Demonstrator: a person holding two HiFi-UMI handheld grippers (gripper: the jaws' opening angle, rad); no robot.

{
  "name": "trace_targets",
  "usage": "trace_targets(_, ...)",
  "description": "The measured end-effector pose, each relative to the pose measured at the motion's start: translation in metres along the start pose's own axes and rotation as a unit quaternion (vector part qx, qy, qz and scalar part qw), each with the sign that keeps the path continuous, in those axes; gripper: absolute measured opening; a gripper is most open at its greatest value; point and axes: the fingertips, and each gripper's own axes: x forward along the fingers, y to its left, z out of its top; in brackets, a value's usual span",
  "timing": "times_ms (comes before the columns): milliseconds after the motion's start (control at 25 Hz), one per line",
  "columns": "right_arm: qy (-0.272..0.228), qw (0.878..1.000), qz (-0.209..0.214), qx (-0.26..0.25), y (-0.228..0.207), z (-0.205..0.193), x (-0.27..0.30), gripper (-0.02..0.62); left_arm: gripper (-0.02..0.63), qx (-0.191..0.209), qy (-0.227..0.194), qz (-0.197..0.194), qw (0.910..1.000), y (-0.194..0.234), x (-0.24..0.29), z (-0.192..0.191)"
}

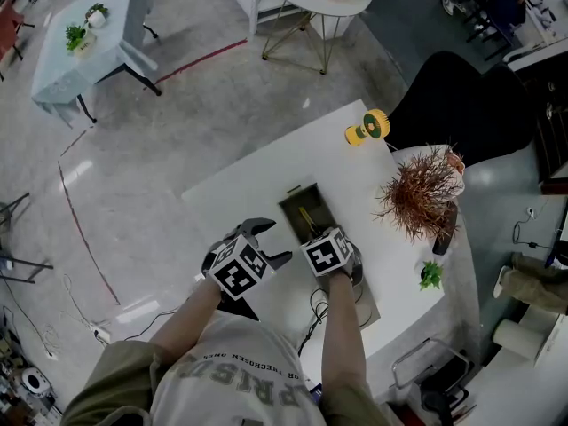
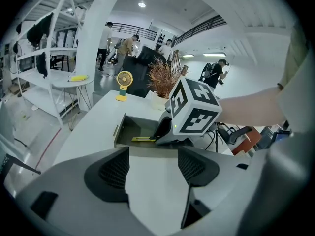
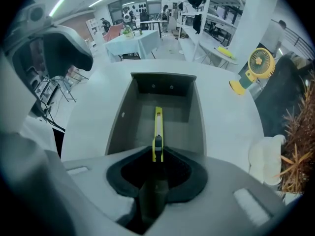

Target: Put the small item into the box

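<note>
An open grey box (image 1: 291,204) sits mid-table, also seen in the left gripper view (image 2: 125,132) and the right gripper view (image 3: 197,117). My right gripper (image 1: 312,231) points steeply down into it, shut on a slim yellow cutter (image 3: 158,127). The cutter's far end reaches along the box floor (image 2: 142,138). Left of the box, my left gripper (image 1: 271,242) hovers over bare white table. Its jaws stand open (image 2: 152,168) with nothing between them. From there the right gripper (image 2: 165,132) with its marker cube shows at the box's near end.
A small yellow fan (image 1: 367,128) stands at the table's far edge. A dried reddish plant (image 1: 422,189) in a pot and a small green plant (image 1: 431,275) are to the right. Black cables (image 1: 319,304) lie near me. People stand in the background (image 2: 130,43).
</note>
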Motion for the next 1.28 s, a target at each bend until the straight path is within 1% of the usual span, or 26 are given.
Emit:
trace_targets(160,0.001,1.0,0.002,-0.004,0.002,0.004,-0.002,0.069,0.302,-0.001,0.001,-0.001,1.0,0.0,0.0,-0.001)
trace_targets(400,0.002,1.0,0.003,0.008,0.002,0.003,-0.002,0.071,0.302,-0.002,0.004,-0.002,1.0,-0.001,0.0,-0.002)
trace_targets(800,-0.007,1.0,0.002,0.008,0.002,0.004,-0.003,0.072,0.302,-0.004,0.006,0.001,1.0,0.0,-0.001,-0.004)
trace_targets(1040,-0.02,0.999,0.027,0.023,0.006,0.003,-0.004,0.084,0.302,-0.005,0.006,0.003,1.0,0.0,-0.001,-0.005)
trace_targets(1280,-0.046,0.999,0.012,0.022,0.001,0.002,-0.017,0.086,0.302,-0.009,0.001,0.007,0.9999,0.0,-0.005,-0.004)
